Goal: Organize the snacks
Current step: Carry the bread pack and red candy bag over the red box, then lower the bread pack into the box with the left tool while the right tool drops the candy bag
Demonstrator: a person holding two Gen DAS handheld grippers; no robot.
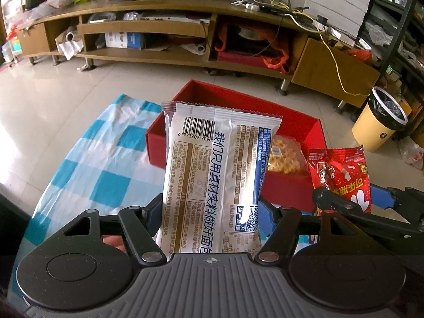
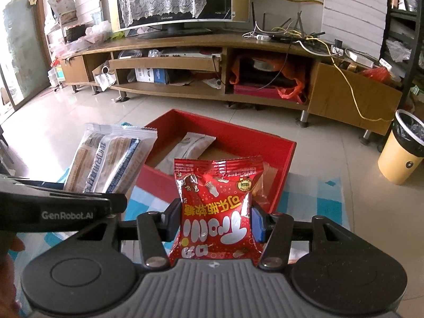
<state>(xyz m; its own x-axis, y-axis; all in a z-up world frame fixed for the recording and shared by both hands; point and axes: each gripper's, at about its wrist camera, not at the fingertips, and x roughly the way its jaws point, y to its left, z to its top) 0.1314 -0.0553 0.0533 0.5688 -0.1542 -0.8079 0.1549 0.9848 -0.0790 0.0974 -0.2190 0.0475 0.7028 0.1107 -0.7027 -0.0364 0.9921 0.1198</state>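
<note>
- The white bread packet (image 1: 212,164) stands upright between the pads of the left gripper (image 1: 210,209), which is clamped on its lower part; it is held in the air just before the red box (image 1: 312,129).
- The red candy bag (image 2: 217,206) is clamped in the right gripper (image 2: 216,218), also in front of the box.
- Inside the box lie another white packet (image 2: 190,145) and a yellow snack bag (image 1: 286,156).
- The box sits on a blue checked cloth (image 1: 106,164).
- Risk: the tall bread packet is held only low, so it may tilt or slip out when moved.
- Risk: the two grippers are near each other and could collide above the box.
</note>
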